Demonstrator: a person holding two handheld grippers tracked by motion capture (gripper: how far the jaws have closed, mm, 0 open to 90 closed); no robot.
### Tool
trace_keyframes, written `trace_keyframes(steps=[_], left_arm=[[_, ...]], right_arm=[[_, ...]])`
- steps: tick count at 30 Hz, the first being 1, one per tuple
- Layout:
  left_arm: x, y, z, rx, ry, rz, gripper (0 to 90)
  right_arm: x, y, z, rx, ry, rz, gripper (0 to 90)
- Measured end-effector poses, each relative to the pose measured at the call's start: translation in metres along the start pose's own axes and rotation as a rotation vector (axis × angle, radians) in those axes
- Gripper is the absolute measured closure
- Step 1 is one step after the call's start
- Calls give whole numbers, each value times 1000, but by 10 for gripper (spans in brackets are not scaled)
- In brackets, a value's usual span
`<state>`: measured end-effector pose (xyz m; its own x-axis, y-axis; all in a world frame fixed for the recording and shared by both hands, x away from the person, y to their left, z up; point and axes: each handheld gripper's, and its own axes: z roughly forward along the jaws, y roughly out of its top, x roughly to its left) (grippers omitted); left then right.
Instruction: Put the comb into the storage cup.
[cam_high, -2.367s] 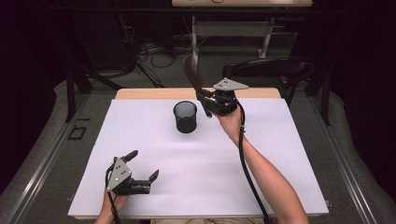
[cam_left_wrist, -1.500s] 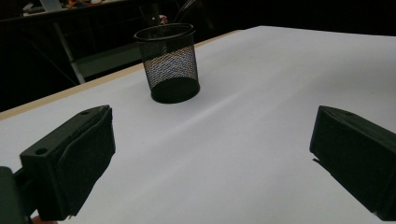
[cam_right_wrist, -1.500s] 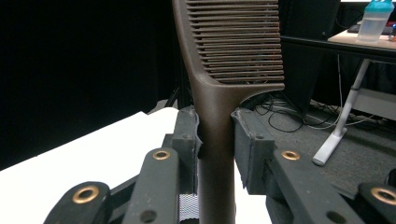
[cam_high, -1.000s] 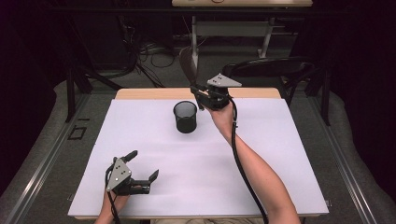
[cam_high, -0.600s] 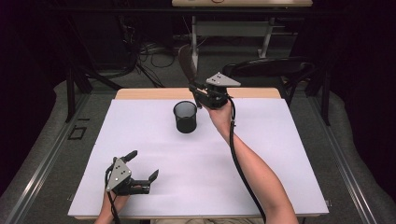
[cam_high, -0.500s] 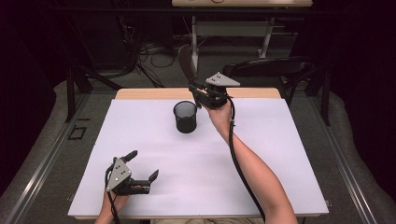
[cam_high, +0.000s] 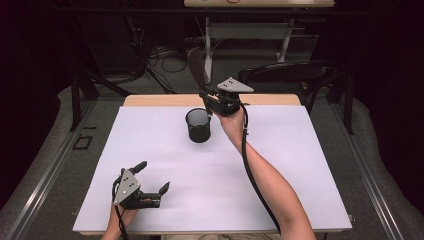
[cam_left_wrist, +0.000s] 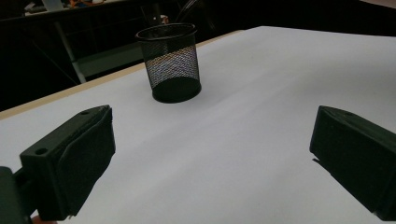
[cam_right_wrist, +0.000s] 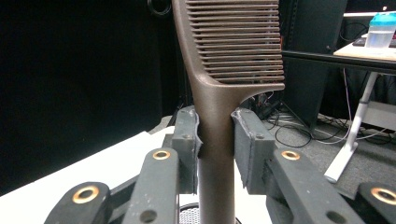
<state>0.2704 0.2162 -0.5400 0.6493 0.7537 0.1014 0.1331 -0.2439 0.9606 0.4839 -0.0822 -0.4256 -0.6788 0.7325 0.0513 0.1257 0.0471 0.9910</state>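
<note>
1. While resting low on the near left part of the white table cover (cam_high: 300, 165), left gripper (cam_high: 152, 176) with jaws spread wide, nothing between them.
2. In the left gripper view, both black pads (cam_left_wrist: 84, 154) far apart, only bare white surface between, and the black mesh cup (cam_left_wrist: 171, 60) standing upright ahead, well apart from the jaws.
3. Much open room on the cover around the left gripper; near table edge just behind it, left edge of the cover near to it.
4. Mesh cup (cam_high: 199, 125) standing in the far middle of the cover, near the far wooden table edge (cam_high: 160, 100), with free surface on its left and in front.
5. Right gripper (cam_high: 207, 102) held above the table just beside the cup, at its far right side, jaws closed on the brown comb (cam_high: 198, 67).
6. In the right gripper view, comb (cam_right_wrist: 219, 93) upright, handle clamped between both pads (cam_right_wrist: 187, 140), toothed part rising above the jaws; rim of the cup visible just under the handle; touching or apart, cannot tell.
7. Right of the forearm, wide free cover up to the right table edge.
</note>
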Motion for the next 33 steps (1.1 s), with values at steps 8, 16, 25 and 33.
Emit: trace_keyframes(steps=[8,16,25,33], left_arm=[[0,0,0,0,1,0,1],[0,0,0,0,1,-1,1],[0,0,0,-1,2,0,1],[0,0,0,0,1,-1,1]], right_arm=[[2,2,4,-8,8,-2,722],[5,5,9,-12,20,-8,722],[7,5,14,-9,26,-11,722],[8,3,19,-6,34,-16,722]])
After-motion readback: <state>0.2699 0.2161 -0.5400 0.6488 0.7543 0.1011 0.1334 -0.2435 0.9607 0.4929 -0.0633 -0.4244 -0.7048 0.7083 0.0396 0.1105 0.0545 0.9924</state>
